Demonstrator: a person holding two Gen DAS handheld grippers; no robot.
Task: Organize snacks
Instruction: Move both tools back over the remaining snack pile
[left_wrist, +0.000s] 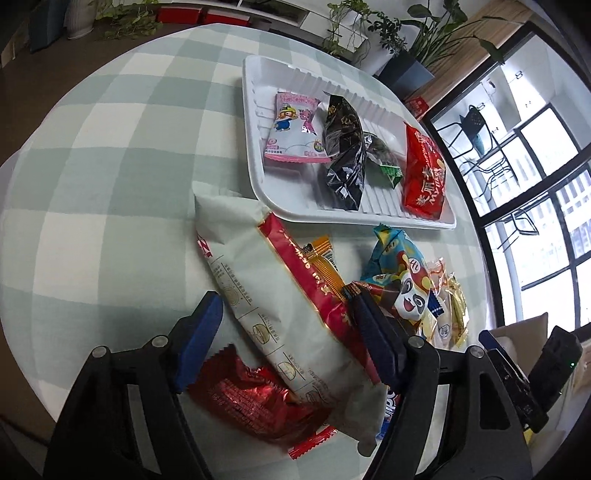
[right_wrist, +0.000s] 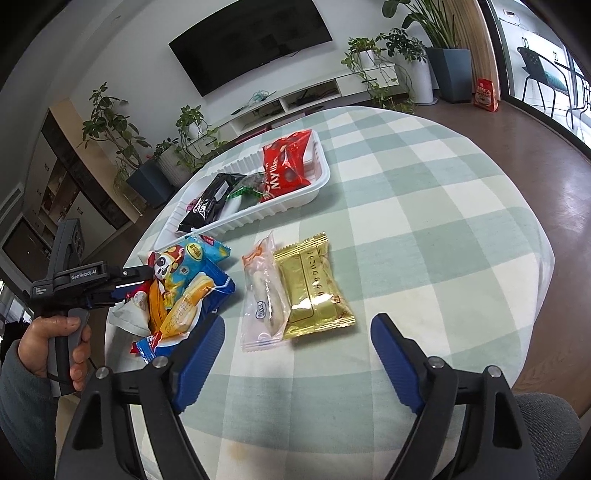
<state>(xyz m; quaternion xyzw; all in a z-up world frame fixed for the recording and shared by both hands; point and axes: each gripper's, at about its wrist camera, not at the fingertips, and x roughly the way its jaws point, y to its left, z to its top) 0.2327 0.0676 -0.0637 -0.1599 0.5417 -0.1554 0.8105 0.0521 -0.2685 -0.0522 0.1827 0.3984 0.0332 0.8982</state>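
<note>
A hand (right_wrist: 48, 339) on the left grips the handle of the left gripper (left_wrist: 283, 295), whose ribbed blue fingers (left_wrist: 199, 339) straddle a long, puffy white pillow packet (left_wrist: 258, 280) with a red band along one side. The right pad lies against that red edge and the left pad sits just at the white edge; whether they squeeze it cannot be told. A crinkled red foil packet (left_wrist: 251, 402) lies under the packet's near end. Just right of it are a flat orange wrapper (left_wrist: 325, 266) and a glossy blue panda packet (left_wrist: 402, 273), heaped together on the soft green-and-white checked tablecloth (right_wrist: 424, 221).

Farther off, a ribbed white plastic tray (left_wrist: 351, 218), rectangular with rounded corners, holds a flat pink cartoon sachet (left_wrist: 295, 129), a shiny black pouch (left_wrist: 343, 147), a small green-tipped sweet (left_wrist: 388, 166) and a plump red bag (left_wrist: 424, 173).

To the right of the heap, a clear sleeve (right_wrist: 264, 295) with a pale stick inside touches a gold foil packet (right_wrist: 314, 288) with serrated ends. Near them the right gripper (right_wrist: 299, 319) hangs with its jaws spread wide over bare cloth, nothing between them
</note>
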